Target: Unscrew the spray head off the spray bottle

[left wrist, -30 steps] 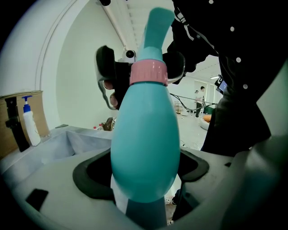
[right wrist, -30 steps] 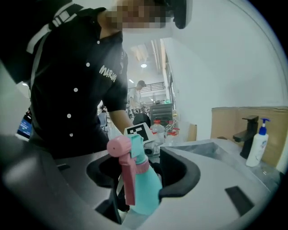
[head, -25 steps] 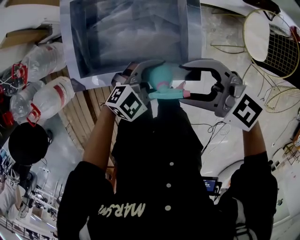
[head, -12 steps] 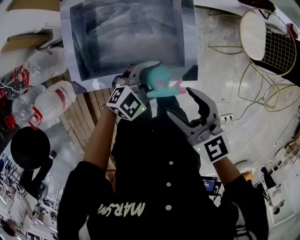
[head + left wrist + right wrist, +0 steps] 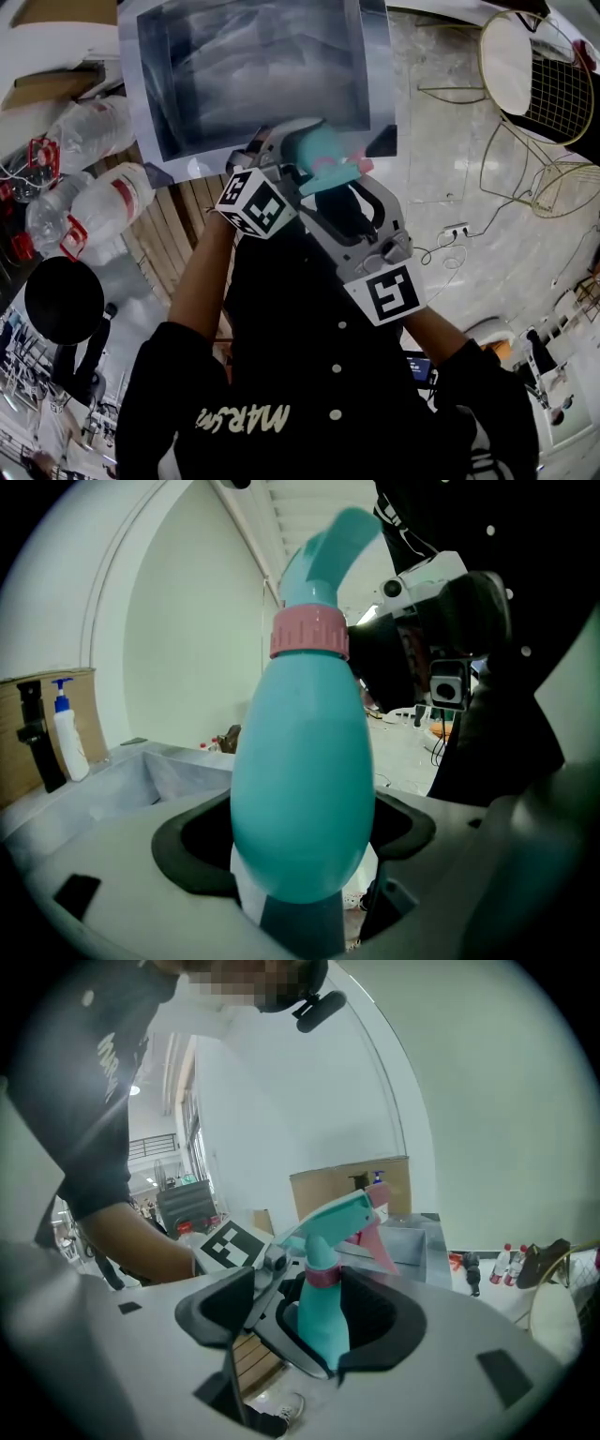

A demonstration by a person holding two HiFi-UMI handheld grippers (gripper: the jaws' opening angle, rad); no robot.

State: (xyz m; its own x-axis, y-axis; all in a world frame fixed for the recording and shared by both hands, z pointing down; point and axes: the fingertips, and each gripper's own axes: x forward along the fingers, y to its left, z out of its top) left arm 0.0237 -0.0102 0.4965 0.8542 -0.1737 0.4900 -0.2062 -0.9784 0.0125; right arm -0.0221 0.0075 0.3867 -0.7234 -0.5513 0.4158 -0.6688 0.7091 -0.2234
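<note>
Left tool [image 5: 299, 840] is pinching the teal spray bottle [image 5: 300, 761] round its fat body. The bottle stands upright between the pads, neck above them.

Right tool [image 5: 302, 1316] is spread, with one jaw on either side of the pink collar [image 5: 322, 1274]. Its right pad is just beside the collar and its left pad is clear; can't tell if anything touches.

Spray head [image 5: 338, 1211] sits above the right tool's jaws, pink trigger [image 5: 381, 1237] pointing away from it.

In the way: left tool's marker cube [image 5: 230, 1244] and jaw crowd the right tool's left jaw.

- **Beyond both tools:** grey lined bin [image 5: 253, 66].
- **Left of left tool:** clear bottles with red caps [image 5: 94, 192], wooden slats [image 5: 178, 230].
- **Right of right tool:** wire chair [image 5: 539, 89].
</note>
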